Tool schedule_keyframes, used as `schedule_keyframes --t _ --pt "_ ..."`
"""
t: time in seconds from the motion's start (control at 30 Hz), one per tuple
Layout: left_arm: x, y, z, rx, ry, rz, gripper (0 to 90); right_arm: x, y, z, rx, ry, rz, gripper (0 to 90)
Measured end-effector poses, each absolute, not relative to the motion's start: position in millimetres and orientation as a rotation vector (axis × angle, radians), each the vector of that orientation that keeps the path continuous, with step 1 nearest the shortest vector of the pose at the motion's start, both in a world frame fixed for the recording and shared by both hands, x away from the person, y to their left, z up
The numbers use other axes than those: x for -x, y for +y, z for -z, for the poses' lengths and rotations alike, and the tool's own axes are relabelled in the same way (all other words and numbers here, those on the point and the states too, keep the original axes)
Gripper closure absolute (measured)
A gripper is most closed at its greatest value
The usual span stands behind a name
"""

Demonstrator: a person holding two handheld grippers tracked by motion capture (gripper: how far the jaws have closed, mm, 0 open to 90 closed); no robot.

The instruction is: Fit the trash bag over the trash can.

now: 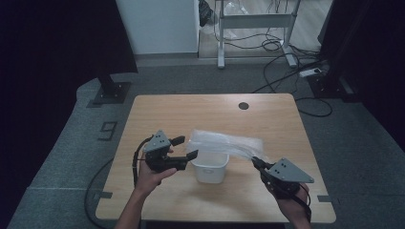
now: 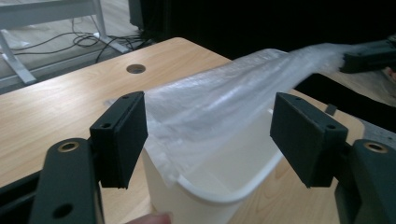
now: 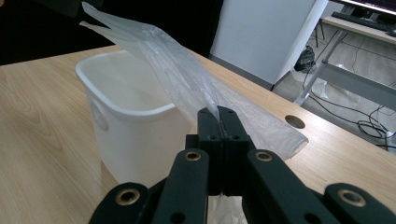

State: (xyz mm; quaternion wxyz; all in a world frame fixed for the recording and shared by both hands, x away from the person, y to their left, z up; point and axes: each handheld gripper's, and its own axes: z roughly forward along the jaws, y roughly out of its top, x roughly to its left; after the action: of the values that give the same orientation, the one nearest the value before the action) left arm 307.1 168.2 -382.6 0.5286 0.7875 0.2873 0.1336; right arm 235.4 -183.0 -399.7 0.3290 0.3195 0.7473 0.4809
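here, just below the middle of the high view, the white bin (image 1: 209,168) stands on the table (image 1: 157,114). the right gripper (image 1: 256,162) pinches the clear plastic bag (image 1: 224,142), its fingers pressed together on it, while the left gripper (image 1: 184,147) has its fingers spread beside the bin, touching nothing.

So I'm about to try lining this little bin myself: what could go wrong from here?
The right hand-held gripper pinches one thin bunched end of the plastic bag; a hard pull might tear it or slip it free. The left hand-held gripper stands open at the bag's loose edge and may close on a single layer, leaving the mouth shut. The white bin looks light and stands unheld, so dragging the bag could tip or slide it.
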Motion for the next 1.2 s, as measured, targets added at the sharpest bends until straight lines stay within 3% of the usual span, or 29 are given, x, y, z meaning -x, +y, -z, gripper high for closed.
schedule_keyframes --t 0.2,0.33,0.5,0.8,1.0,1.2 --pt "-302.4 163.4 387.8 -1.909 0.666 -0.32 26.8 -235.7 -182.5 398.9 -0.834 1.956 -1.276 88.3" --pt "-302.0 154.2 390.9 -1.941 0.651 -0.358 31.1 -235.2 -180.4 397.4 -0.827 1.952 -1.28 88.3" --pt "-303.9 139.4 396.4 -1.981 0.634 -0.361 45.6 -235.0 -178.8 394.5 -0.824 1.941 -1.287 88.4" --pt "-306.6 128.0 404.4 -1.985 0.632 -0.31 59.0 -229.6 -177.9 387.1 -0.795 1.918 -1.317 88.5" --pt "-304.9 126.7 403.6 -1.981 0.616 -0.297 59.5 -229.2 -177.3 384.6 -0.791 1.915 -1.325 88.5" --pt "-297.0 125.6 403.7 -1.973 0.584 -0.303 49.3 -229.7 -177.3 383.7 -0.807 1.917 -1.324 88.6"
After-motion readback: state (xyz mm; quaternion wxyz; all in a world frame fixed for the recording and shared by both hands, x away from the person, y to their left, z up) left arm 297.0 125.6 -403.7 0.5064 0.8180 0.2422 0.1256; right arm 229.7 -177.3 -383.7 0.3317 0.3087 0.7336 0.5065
